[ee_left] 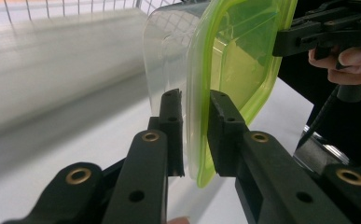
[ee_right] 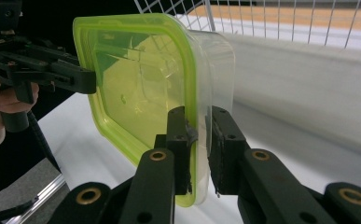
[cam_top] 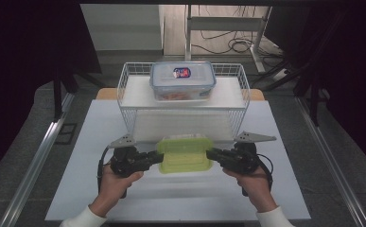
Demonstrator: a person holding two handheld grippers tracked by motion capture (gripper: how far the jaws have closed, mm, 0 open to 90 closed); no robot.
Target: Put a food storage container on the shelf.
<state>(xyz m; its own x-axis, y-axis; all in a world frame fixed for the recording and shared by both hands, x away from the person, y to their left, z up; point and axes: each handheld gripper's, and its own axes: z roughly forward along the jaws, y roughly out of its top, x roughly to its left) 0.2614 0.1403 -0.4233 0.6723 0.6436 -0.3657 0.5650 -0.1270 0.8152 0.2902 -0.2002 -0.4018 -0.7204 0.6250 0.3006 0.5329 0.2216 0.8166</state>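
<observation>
So, view by view:
High view, container: green-lidded clear container [cam_top: 185, 154] held off the white table [cam_top: 76, 189], just in front of the wire basket [cam_top: 124, 94].
High view, left gripper: left gripper [cam_top: 161, 157] clamped on the container's left rim.
High view, right gripper: right gripper [cam_top: 210, 154] clamped on the right rim.
High view, room: bare table near side and both flanks; blue-lidded box [cam_top: 182, 80] sits on the shelf in the basket, well behind.
Left gripper view, grip: jaws pinch the lid edge of the green-lidded clear container [ee_left: 234, 70], one on the lid side, one on the clear wall.
Left gripper view, far edge: right gripper [ee_left: 281, 44] bites the opposite rim.
Right gripper view, grip: jaws closed across the rim of the green-lidded clear container [ee_right: 141, 84].
Right gripper view, far edge: left gripper [ee_right: 89, 79] on the other rim; basket mesh close behind.
</observation>
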